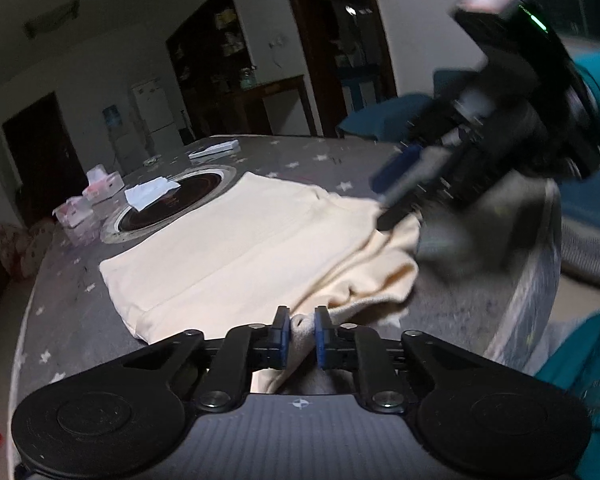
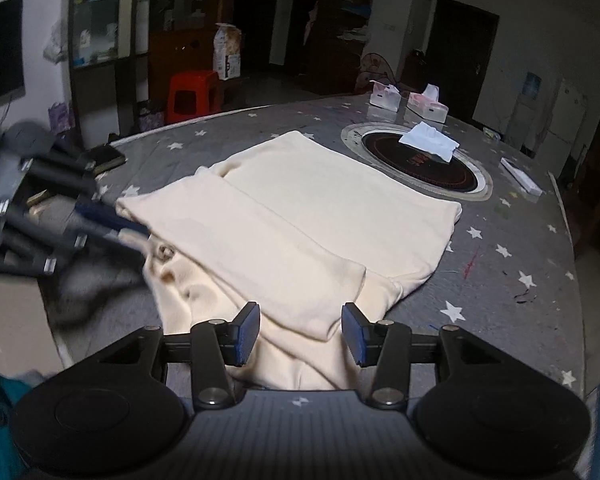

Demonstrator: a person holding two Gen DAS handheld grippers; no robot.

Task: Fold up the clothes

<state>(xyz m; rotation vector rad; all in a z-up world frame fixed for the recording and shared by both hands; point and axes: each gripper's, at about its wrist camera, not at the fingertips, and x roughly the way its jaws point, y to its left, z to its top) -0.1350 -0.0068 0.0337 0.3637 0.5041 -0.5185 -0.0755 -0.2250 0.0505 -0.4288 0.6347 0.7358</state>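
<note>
Cream-coloured knit garment (image 2: 300, 216), soft and faintly ribbed, lies spread on the round table under its grey star-printed cloth (image 2: 512, 264), with one long panel already turned over along the near-left side so a straight folded edge runs from about seven o'clock up toward one o'clock in the right wrist view. Its long axis follows that same line, away from the person and toward the dark round hob inset (image 2: 416, 160) at the table's middle, where a white tissue (image 2: 428, 142) sits.

Near end is the untidy part: the fabric bunches into loose wrinkles at the table edge, and both tools are there. Left gripper (image 1: 302, 334) has its blue pads drawn together on a small fold of that bunched hem, so it is clamped on the cloth. Right gripper (image 2: 300, 332) stands with its pads apart, the folded corner lying between them but not pinched; in the left wrist view it sits at two o'clock, blurred, just over the crumpled edge.

My guess is the next move turns on the right one closing on its corner, since the left already has its hold; then both could carry the near end toward twelve o'clock, across the flat body
</note>
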